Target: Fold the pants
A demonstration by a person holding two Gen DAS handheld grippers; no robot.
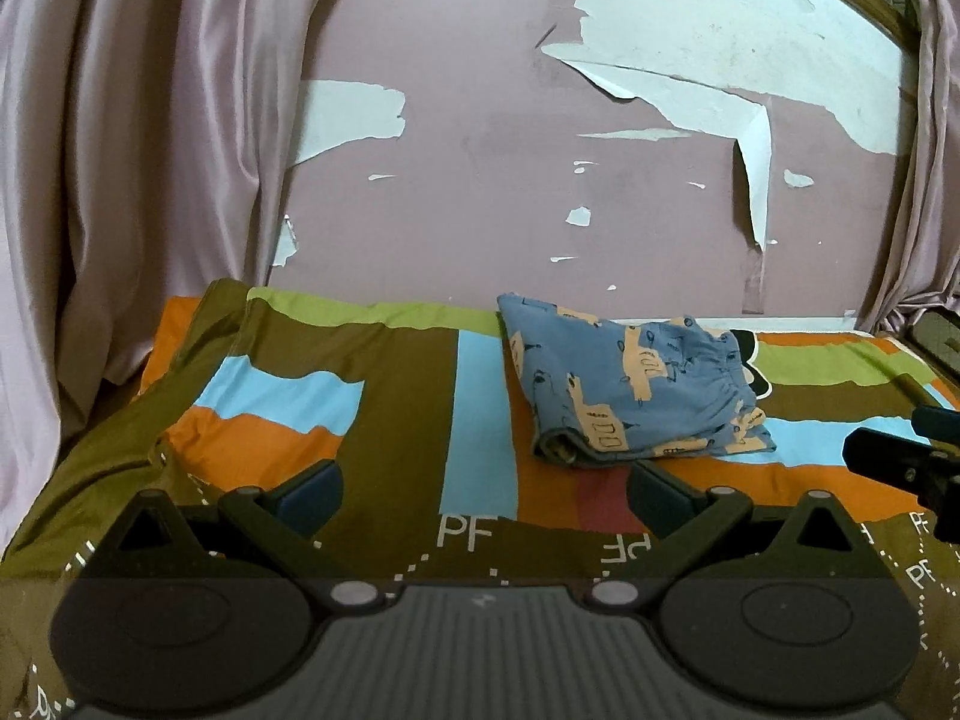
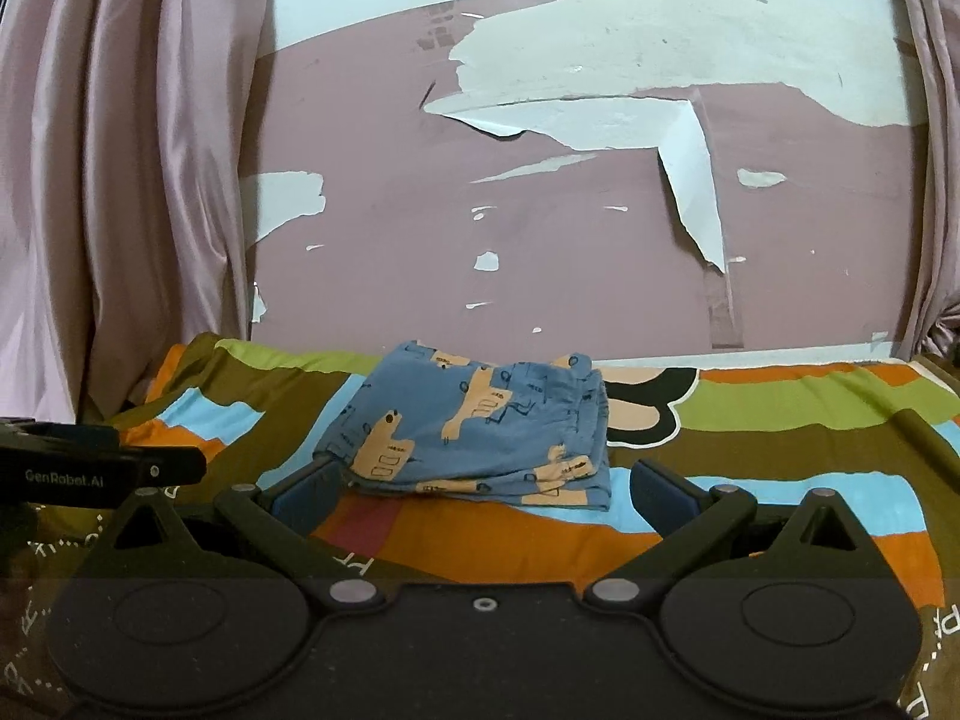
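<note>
One folded pants point(image 2: 480, 429) on bedspread point(image 2: 780, 408), left hand-held gripper point(image 1: 483, 495) and right hand-held gripper point(image 2: 483, 495) both wide, empty

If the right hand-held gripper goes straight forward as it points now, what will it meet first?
Most likely the folded pants on the bedsheet, lying just ahead of the open right hand-held gripper. Depth is hard to judge.

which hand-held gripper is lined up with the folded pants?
The right hand-held gripper: the blue folded pants sit centred between its open fingers. From the left hand-held gripper, they lie off to the right.
</note>
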